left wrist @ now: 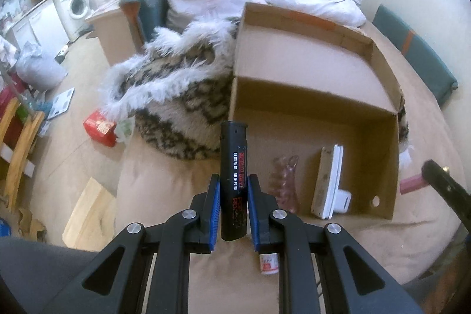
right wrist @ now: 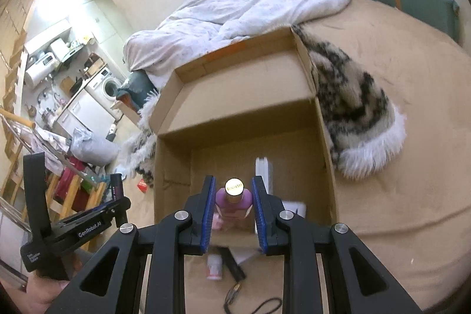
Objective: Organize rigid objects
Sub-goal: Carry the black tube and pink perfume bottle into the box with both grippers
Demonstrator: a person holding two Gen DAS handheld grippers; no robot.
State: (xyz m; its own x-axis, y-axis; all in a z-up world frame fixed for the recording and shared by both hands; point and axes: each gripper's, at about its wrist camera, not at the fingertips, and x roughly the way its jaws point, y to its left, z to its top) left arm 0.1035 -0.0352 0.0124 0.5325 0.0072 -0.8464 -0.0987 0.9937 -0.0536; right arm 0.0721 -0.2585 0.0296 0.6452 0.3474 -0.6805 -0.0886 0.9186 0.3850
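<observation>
While the left gripper point(left wrist: 233, 190) clamps its blue-padded jaws on an upright black lighter point(left wrist: 233, 181) just in front of the open cardboard box point(left wrist: 309, 96) on the bed point(left wrist: 426, 225), the right gripper point(right wrist: 232, 196) grips a pink bottle point(right wrist: 234, 203) with a gold cap above the box's near edge. Inside the box lie a clear pink ribbed item point(left wrist: 285, 181) and a white flat object point(left wrist: 329, 181); a small white bottle point(left wrist: 268, 264) lies on the bed below the left jaws.

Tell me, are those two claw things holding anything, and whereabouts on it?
Yes. The left gripper clamps a black lighter around its lower half. The right gripper squeezes a small pink bottle by its shoulders, just below its gold cap.
</observation>
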